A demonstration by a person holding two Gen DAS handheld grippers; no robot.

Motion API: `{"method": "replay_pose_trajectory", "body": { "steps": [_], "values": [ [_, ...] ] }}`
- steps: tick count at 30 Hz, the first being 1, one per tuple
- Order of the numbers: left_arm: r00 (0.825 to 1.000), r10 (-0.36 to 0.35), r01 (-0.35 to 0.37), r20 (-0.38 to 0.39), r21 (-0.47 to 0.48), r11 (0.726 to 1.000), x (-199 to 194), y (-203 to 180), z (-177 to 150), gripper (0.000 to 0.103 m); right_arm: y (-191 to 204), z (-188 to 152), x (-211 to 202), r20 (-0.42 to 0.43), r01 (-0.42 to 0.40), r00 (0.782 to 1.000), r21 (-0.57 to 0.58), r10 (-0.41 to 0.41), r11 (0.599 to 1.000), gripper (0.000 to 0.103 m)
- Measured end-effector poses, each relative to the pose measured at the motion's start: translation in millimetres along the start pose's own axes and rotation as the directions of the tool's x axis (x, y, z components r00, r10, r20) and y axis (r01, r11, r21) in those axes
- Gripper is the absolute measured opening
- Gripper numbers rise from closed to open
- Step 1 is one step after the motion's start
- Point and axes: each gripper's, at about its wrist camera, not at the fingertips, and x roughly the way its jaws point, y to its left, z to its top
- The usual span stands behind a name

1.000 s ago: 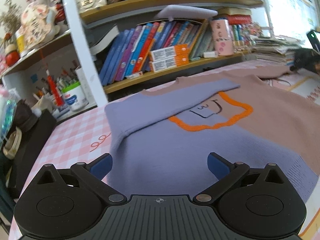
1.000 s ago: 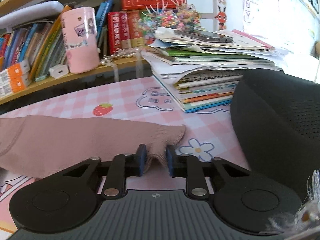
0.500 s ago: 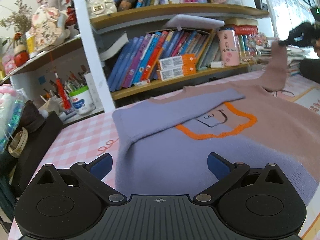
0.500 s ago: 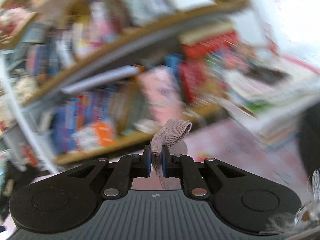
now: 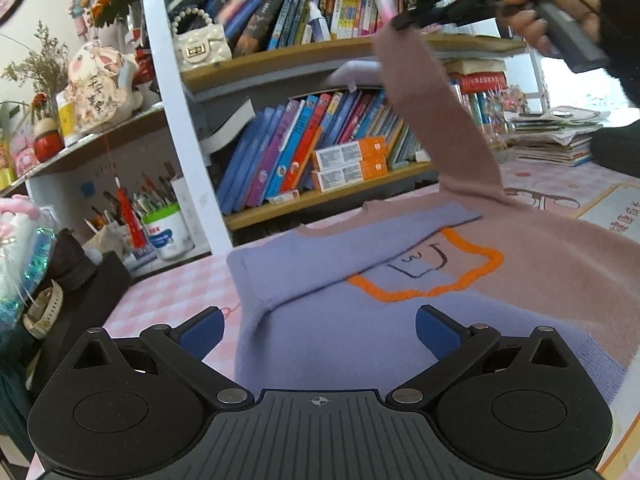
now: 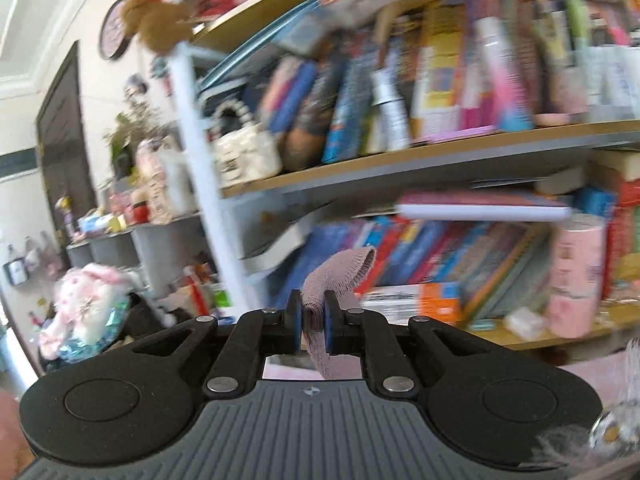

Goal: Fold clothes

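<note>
2 grippers are at work on 1 sweater [image 5: 400, 344], a lilac and dusty-pink knit with an orange outline on its chest, spread flat on the pink checked table [image 5: 172, 300]. The lilac sleeve [image 5: 352, 248] on the left side is folded across the chest, its cuff end lying near the neckline toward the table's far edge.

The left gripper [image 5: 318, 330] hovers over the near hem of the sweater with its blue-padded fingers [image 5: 200, 330] spread wide and nothing between them.

The right gripper [image 6: 312, 322] is clamped on the cuff of the pink sleeve [image 6: 336, 280]; in the right wrist view the ribbed cuff pokes up and curls over past the blue pads, which press it from both sides. In the left wrist view the same gripper [image 5: 404, 20] shows at the upper right, in the person's right hand [image 5: 532, 16], raised high above the table. The pink sleeve [image 5: 436, 112] hangs from it in a long taut band, running down to the shoulder of the sweater near the far right part of the table, and lifting that shoulder slightly.

Behind the table stands a bookshelf [image 5: 320, 52] crowded with upright books, a small cream handbag [image 5: 200, 46] on its upper board and a pen pot [image 5: 168, 232] at the far left edge. A stack of papers [image 5: 556, 136] sits at the far right corner. The right wrist view is blurred.
</note>
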Motion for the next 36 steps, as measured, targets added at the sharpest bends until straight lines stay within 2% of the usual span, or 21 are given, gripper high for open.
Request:
{"method": "replay_pose_trajectory", "body": {
  "steps": [7, 13, 17, 18, 20, 21, 22, 24, 28, 33, 36],
  "values": [
    [1.0, -0.024, 0.024, 0.005, 0.0, 1.0, 0.4, 0.2, -0.2, 0.103, 39.9, -27.3, 64.7, -0.118, -0.079, 0.99, -0.014, 0.077, 0.997, 0.01],
    [0.999, -0.039, 0.039, 0.013, -0.009, 0.999, -0.8, 1.1, -1.0, 0.103, 52.8, -62.7, 102.7, -0.204, -0.114, 0.972, 0.03, 0.117, 0.993, 0.01],
    [0.999, -0.039, 0.04, 0.01, -0.017, 0.999, -0.3, 1.7, -1.1, 0.103, 50.9, -71.2, 118.1, -0.242, -0.138, 0.959, 0.06, 0.149, 0.989, 0.011],
    [0.999, -0.039, 0.039, 0.008, -0.018, 0.999, -0.2, 1.7, -1.2, 0.103, 49.5, -70.6, 119.0, -0.243, -0.151, 0.956, 0.075, 0.165, 0.986, 0.016],
    [0.999, -0.037, 0.037, 0.003, -0.022, 0.999, 0.8, 1.9, -1.3, 0.103, 46.2, -68.4, 117.2, -0.235, -0.17, 0.953, 0.105, 0.19, 0.98, 0.036],
    [0.999, -0.036, 0.036, -0.001, -0.025, 0.999, 1.5, 2.3, -1.4, 0.103, 44.2, -67.0, 110.9, -0.229, -0.169, 0.954, 0.114, 0.192, 0.979, 0.056],
    [0.999, -0.033, 0.033, -0.005, -0.029, 0.999, 2.3, 2.9, -1.5, 0.103, 42.2, -65.7, 104.4, -0.224, -0.169, 0.955, 0.123, 0.193, 0.978, 0.059],
    [0.999, -0.029, 0.028, -0.014, -0.036, 0.999, 3.7, 4.2, -1.6, 0.103, 38.7, -65.4, 83.5, -0.231, -0.158, 0.957, 0.093, 0.175, 0.983, 0.059],
    [0.999, -0.027, 0.026, -0.019, -0.037, 0.999, 4.5, 4.5, -1.5, 0.103, 25.5, -81.4, 24.3, -0.267, -0.069, 0.961, 0.007, 0.068, 0.998, 0.063],
    [0.999, -0.014, 0.012, -0.035, -0.045, 0.999, 6.7, 6.0, -0.9, 0.103, 9.4, -130.3, -66.3, -0.319, 0.06, 0.945, -0.055, -0.075, 0.997, 0.065],
    [1.0, 0.004, -0.006, -0.028, -0.048, 0.999, 4.7, 6.5, -1.2, 0.103, 0.1, -167.7, -121.8, -0.332, 0.149, 0.931, -0.042, -0.154, 0.988, 0.06]
  ]
}}
